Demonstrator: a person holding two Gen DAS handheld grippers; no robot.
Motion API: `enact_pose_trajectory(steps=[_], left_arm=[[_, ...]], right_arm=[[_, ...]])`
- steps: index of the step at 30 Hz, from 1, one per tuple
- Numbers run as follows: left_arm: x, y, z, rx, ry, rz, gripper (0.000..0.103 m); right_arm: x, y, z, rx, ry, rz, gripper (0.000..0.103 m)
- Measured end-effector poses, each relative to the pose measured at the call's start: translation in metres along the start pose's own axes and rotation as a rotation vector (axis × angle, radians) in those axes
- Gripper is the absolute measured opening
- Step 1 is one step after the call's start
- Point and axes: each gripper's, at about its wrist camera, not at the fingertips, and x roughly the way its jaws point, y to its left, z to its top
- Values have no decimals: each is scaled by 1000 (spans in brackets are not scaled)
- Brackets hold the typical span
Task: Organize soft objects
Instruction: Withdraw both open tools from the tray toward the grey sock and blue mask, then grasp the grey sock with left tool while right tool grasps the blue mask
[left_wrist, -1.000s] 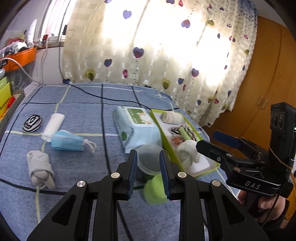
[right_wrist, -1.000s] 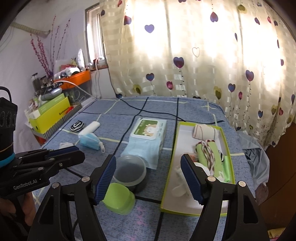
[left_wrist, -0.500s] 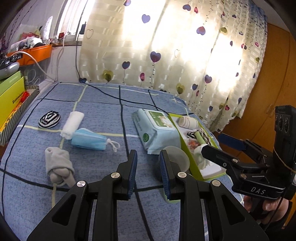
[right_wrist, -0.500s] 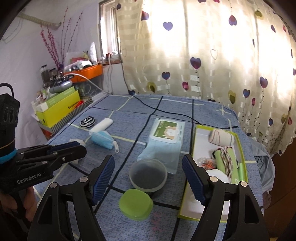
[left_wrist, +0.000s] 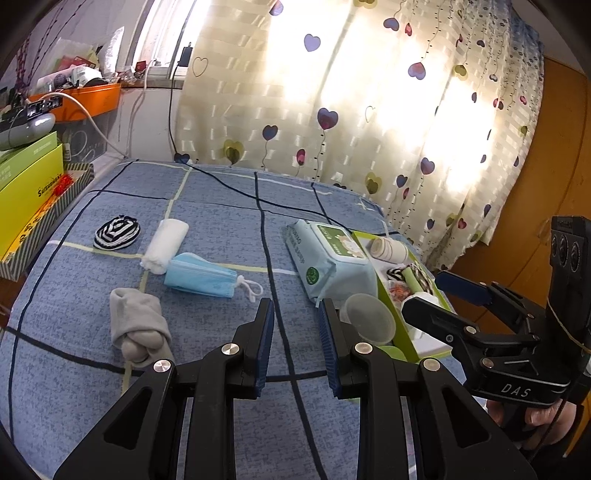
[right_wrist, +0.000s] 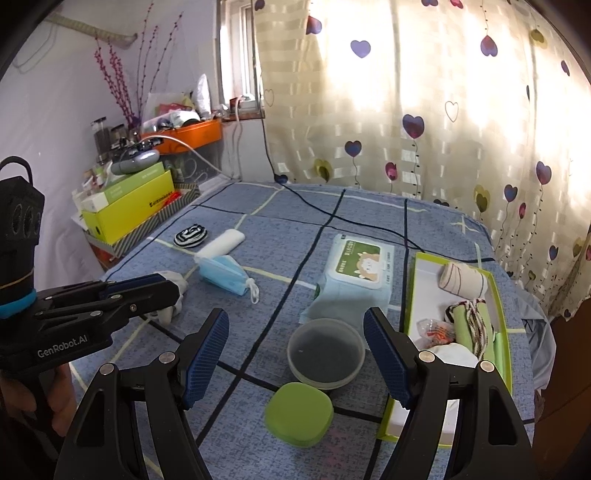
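On the blue bedspread lie a grey knotted sock (left_wrist: 138, 328), a blue face mask (left_wrist: 201, 275), a white rolled cloth (left_wrist: 164, 245) and a striped sock ball (left_wrist: 117, 232). A green-rimmed tray (right_wrist: 504, 325) at the right holds a beige roll (right_wrist: 463, 282) and other soft items. My left gripper (left_wrist: 295, 343) is open and empty, held above the bed right of the grey sock. My right gripper (right_wrist: 295, 354) is wide open and empty above a clear round container (right_wrist: 325, 352).
A wet-wipes pack (right_wrist: 356, 271) lies beside the tray. A green lid (right_wrist: 299, 413) lies in front of the clear container. A yellow-green box (right_wrist: 129, 210) and clutter stand off the bed's left edge. A black cable (left_wrist: 266, 236) crosses the bed. The curtain (right_wrist: 424, 92) hangs behind.
Both grippers have pulled back and swung left; more of the bed's left side shows. The left jaws have opened a little. No object moved.
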Motion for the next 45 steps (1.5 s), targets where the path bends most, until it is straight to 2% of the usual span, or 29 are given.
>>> enact_pose_trajectory(steps=[18, 32, 34, 35, 36, 45], left_arm=[[-7, 34, -5, -49, 4, 76, 26], [-6, 94, -12, -146, -14, 216, 26], [-3, 101, -13, -155, -13, 239, 36], [1, 106, -13, -167, -4, 239, 55], [4, 110, -14, -175, 1, 232, 64], [34, 124, -15, -209, 70, 210, 64]], right_arm=[[20, 21, 3, -39, 27, 60, 76], [45, 44, 12, -90, 58, 103, 76], [49, 45, 13, -94, 63, 103, 76], [51, 45, 14, -95, 66, 103, 76], [54, 46, 14, -97, 70, 102, 76], [71, 53, 19, -118, 99, 102, 76]])
